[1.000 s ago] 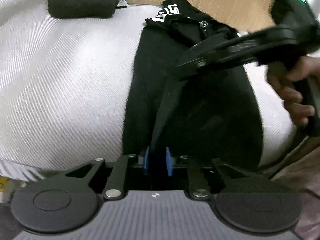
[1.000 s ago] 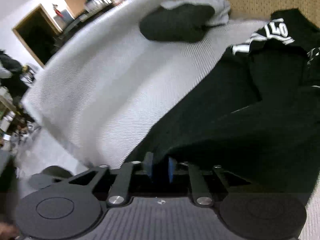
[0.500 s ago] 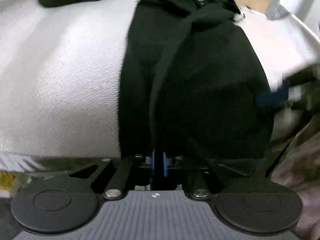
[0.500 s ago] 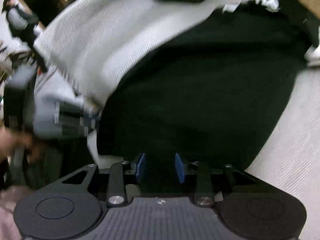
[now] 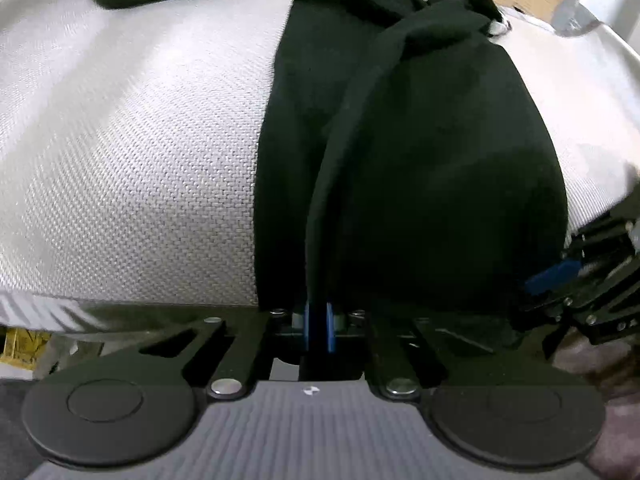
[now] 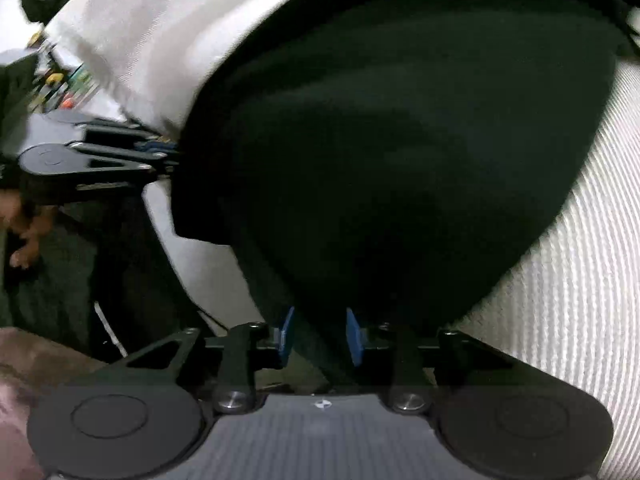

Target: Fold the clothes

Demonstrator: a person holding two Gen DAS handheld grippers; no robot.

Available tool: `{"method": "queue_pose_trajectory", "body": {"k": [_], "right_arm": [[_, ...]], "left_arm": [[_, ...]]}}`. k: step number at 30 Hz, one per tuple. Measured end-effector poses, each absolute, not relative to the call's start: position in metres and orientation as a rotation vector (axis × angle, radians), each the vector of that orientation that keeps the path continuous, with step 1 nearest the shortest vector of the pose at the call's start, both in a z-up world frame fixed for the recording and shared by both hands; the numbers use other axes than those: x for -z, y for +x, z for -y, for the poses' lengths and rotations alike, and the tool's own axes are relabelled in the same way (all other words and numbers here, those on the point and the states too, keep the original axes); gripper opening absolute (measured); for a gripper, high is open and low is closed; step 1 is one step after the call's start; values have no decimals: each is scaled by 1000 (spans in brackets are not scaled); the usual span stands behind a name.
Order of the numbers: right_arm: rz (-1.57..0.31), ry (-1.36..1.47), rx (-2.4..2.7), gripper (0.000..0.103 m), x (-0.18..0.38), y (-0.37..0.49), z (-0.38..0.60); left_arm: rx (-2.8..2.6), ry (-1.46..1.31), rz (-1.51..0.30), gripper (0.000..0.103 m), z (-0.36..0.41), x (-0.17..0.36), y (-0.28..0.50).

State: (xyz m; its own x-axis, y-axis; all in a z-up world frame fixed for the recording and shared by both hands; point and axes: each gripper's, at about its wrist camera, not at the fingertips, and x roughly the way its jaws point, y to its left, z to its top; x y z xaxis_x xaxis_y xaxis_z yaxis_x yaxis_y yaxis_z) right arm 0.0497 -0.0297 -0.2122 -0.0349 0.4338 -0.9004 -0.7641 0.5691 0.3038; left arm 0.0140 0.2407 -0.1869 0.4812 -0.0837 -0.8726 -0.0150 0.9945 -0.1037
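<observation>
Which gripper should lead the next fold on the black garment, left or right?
Left, probably. The left gripper is shut on the black garment at its near hem, while the right gripper is open around the hem and must close first.

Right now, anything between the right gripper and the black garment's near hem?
Nothing visible. The right gripper stands open with the black garment hem already between its pads. The left gripper is shut on the same hem.

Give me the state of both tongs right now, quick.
Left tongs: closed, pinching the near edge of the black garment.
Right tongs: open, blue pads apart, garment edge lying between them, not clamped.
</observation>
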Motion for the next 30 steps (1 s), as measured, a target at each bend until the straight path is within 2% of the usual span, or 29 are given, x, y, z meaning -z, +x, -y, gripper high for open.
{"method": "queue_pose_trajectory", "body": {"k": [9, 12, 18, 26, 30], "right_arm": [[-1418, -354, -897, 29, 263, 36, 29], [-1400, -344, -872, 29, 267, 29, 29], [-1471, -98, -771, 29, 254, 33, 54], [-1516, -16, -724, 29, 257, 27, 61], [-1590, 158, -699, 30, 257, 28, 73]], "left_arm": [[33, -104, -1059, 10, -231, 192, 19], [27, -115, -1053, 10, -230, 193, 23], [17, -130, -1045, 11, -230, 195, 23], [27, -141, -1047, 12, -234, 195, 17], [16, -156, -1037, 12, -236, 196, 16]]}}
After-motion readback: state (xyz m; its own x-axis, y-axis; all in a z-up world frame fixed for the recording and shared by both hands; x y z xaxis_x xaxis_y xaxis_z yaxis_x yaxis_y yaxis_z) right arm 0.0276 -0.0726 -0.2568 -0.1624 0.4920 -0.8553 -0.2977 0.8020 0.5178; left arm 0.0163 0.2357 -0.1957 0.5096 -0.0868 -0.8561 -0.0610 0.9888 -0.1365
